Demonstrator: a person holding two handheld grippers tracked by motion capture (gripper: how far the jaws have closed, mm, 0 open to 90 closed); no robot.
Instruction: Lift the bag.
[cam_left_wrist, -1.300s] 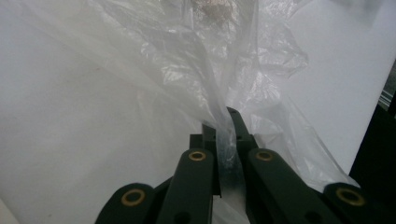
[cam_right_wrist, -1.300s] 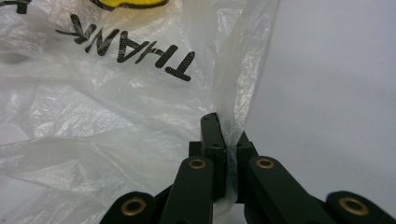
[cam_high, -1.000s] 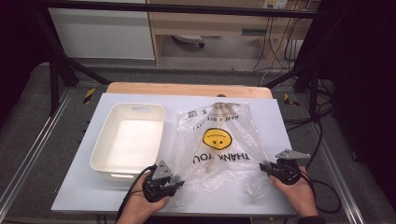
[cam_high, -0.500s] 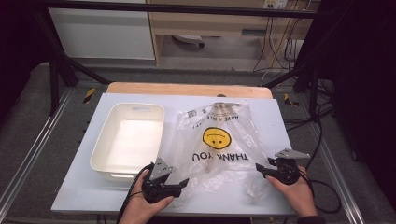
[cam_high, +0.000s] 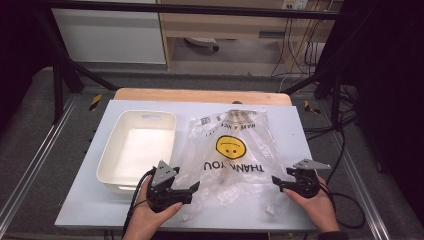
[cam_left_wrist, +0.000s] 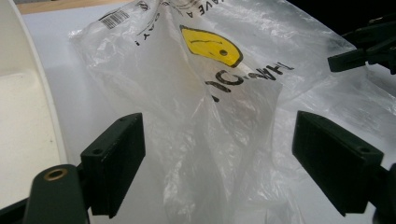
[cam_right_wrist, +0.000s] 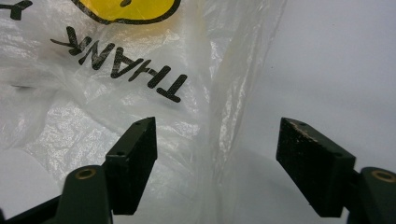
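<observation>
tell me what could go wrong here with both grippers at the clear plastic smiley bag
Both the left gripper and right gripper have just been opening, and the thin clear plastic bag with the yellow smiley lies loose between their jaws, unpinched. It might slide or crumple. Closing again could catch only a single film layer.

1 plastic bag (cam_high: 232, 155), 1 white bin (cam_high: 137, 150), 2 grippers w/ hands: left gripper (cam_high: 192, 187), right gripper (cam_high: 277, 181). 1 tabletop (cam_high: 90, 205).

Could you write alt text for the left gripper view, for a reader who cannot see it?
The left gripper has open jaws, just widened, with a crumpled clear bag between them, untouched by either pad. The bag lies on a white table and bears a yellow smiley. A white bin is at left.
</observation>
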